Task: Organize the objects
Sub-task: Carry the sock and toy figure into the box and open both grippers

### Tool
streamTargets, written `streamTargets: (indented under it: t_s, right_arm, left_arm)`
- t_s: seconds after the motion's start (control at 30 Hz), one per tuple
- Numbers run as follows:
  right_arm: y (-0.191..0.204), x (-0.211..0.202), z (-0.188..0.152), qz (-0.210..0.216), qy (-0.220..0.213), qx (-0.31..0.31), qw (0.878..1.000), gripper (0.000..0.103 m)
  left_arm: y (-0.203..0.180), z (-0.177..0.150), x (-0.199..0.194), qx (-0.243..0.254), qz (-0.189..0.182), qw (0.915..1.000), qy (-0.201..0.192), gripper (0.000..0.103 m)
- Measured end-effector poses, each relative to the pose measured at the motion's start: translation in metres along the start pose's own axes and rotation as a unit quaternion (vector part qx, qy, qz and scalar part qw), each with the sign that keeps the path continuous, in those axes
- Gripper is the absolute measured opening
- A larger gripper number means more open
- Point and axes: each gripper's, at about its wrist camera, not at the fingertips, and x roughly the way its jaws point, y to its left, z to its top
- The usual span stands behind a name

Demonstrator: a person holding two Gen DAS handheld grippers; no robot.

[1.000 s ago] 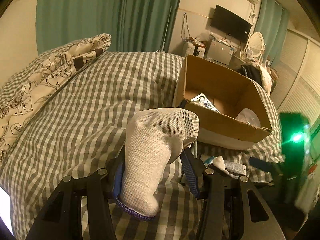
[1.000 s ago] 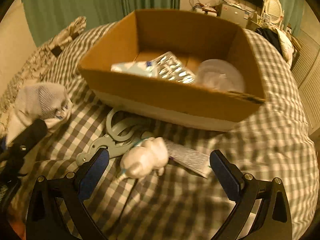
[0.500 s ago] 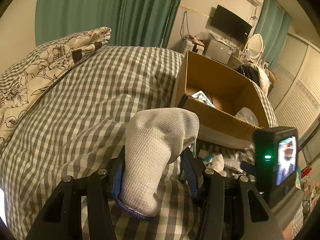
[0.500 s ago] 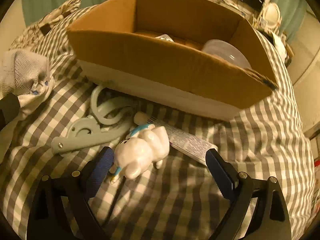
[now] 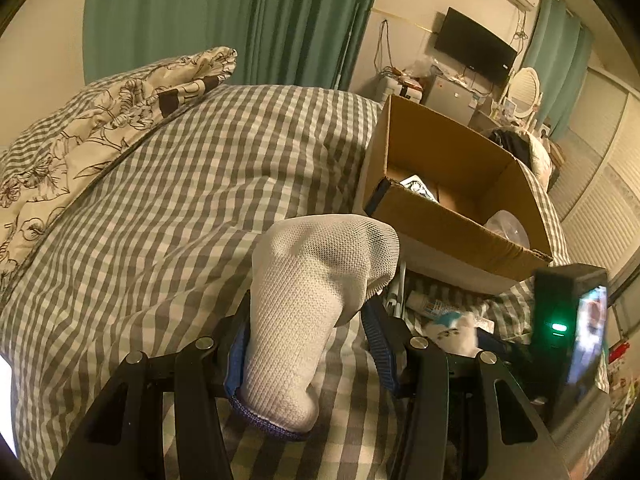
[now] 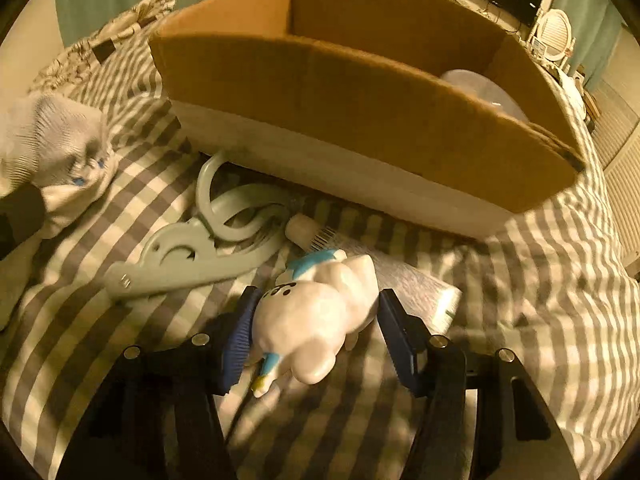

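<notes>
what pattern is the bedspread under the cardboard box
Grey-and-white gingham check on the bedspread; the left wrist view shows it best, beside the cardboard box.

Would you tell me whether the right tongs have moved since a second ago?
Yes: the right tongs moved forward and down toward the cardboard box, now bracketing the white figurine.

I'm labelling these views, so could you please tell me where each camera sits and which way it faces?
Left wrist: sits behind the left tongs, looking across the checked bed at the box; its fingers grip a sock.
Right wrist: sits behind the right tongs, looking low at the box; its fingers flank a toy.
Shared: box, sock, toy.
</notes>
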Motion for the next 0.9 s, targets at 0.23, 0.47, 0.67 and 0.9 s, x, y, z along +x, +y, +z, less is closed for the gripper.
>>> streamTargets:
  t_s: [0.23, 0.47, 0.67, 0.9]
  right_arm:
    - [-0.017, -0.072, -0.012, 0.013, -0.069, -0.002, 0.998, 0.059]
    - [-0.018, -0.128, -0.004, 0.027, -0.129, -0.009, 0.991, 0.059]
    - [-0.035, -0.165, -0.004, 0.049, -0.164, 0.003, 0.985, 0.059]
    - [-0.062, -0.201, 0.021, 0.068, -0.207, 0.016, 0.976, 0.059]
  left_arm:
    - [-0.016, -0.006, -0.018, 0.016, 0.014, 0.9997, -0.008, 0.052]
    - [-0.033, -0.003, -0.044, 0.029, 0.004, 0.9993, -0.022, 0.052]
    - [-0.050, 0.013, -0.066, 0.037, -0.020, 0.9984, -0.038, 0.052]
    - [-0.079, 0.052, -0.078, 0.064, -0.043, 0.9949, -0.065, 0.052]
